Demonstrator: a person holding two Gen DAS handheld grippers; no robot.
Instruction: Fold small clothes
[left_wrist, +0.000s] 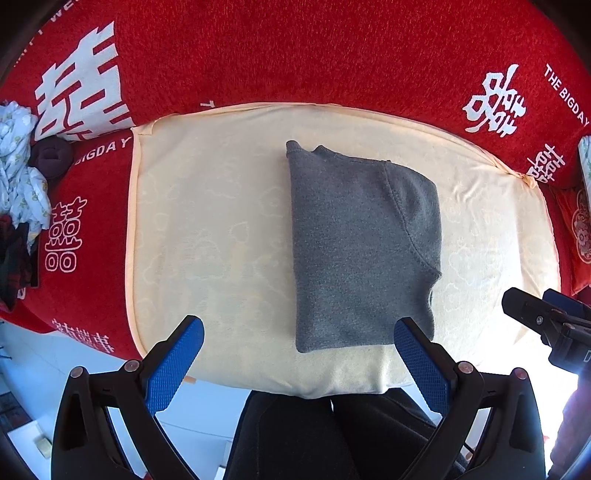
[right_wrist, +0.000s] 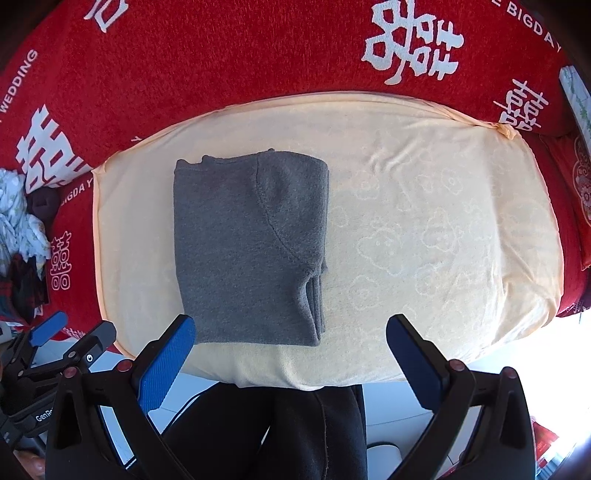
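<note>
A grey knit garment (left_wrist: 358, 243) (right_wrist: 247, 243) lies folded into a compact rectangle on a cream cushion (left_wrist: 207, 229) (right_wrist: 436, 229). My left gripper (left_wrist: 299, 332) hovers open above the cushion's near edge, its right blue pad (left_wrist: 421, 365) just short of the garment's near corner. My right gripper (right_wrist: 291, 328) is open too, above the near edge to the right of the garment's near end, its left pad (right_wrist: 166, 362) close to the hem. Neither holds anything. Each gripper shows at the edge of the other's view.
The cushion sits on a red sofa cover (left_wrist: 295, 55) (right_wrist: 221, 55) with white characters. A pile of patterned and dark clothes (left_wrist: 18, 177) (right_wrist: 22, 221) lies at the left. A person's dark trouser legs (left_wrist: 332, 435) (right_wrist: 280, 432) are below the cushion's front edge.
</note>
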